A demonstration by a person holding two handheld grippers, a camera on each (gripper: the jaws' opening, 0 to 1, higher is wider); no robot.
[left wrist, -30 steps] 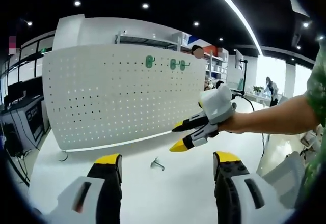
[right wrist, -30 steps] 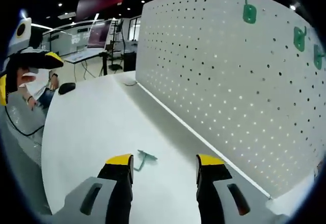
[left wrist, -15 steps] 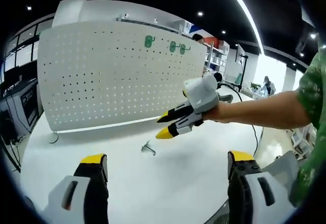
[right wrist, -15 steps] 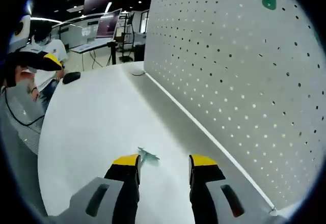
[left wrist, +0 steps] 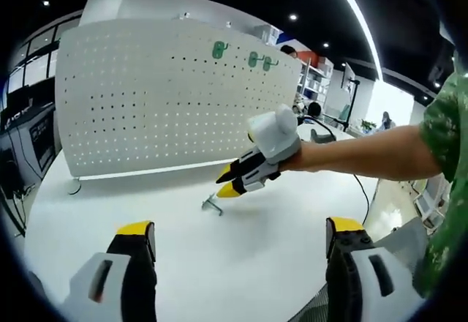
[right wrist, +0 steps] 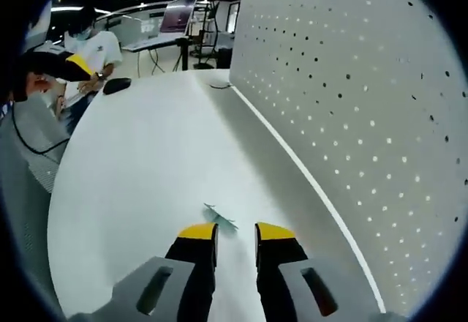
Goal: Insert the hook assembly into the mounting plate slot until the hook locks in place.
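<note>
A small green-grey hook (left wrist: 212, 205) lies flat on the white table (left wrist: 110, 205) in front of the white pegboard (left wrist: 161, 95). Three green hooks (left wrist: 219, 49) hang near the board's top. My right gripper (left wrist: 227, 184) reaches in from the right, tips just above and right of the loose hook. In the right gripper view the hook (right wrist: 219, 217) lies just beyond the tips of my right gripper (right wrist: 235, 230), whose jaws stand a narrow gap apart with nothing between them. My left gripper (left wrist: 238, 228) is wide open and holds nothing; its yellow-tipped jaw (right wrist: 69, 64) shows at the far left.
The pegboard (right wrist: 365, 80) stands along the table's far side. A black mouse (right wrist: 117, 84) and a cable (right wrist: 218, 85) lie at the table's far end, where a person in a white shirt (right wrist: 95, 44) sits. A green-sleeved arm (left wrist: 439, 139) crosses from the right.
My right gripper has dropped toward the loose hook and its jaws have narrowed a lot. The left gripper's jaws have spread wider since one second ago.
</note>
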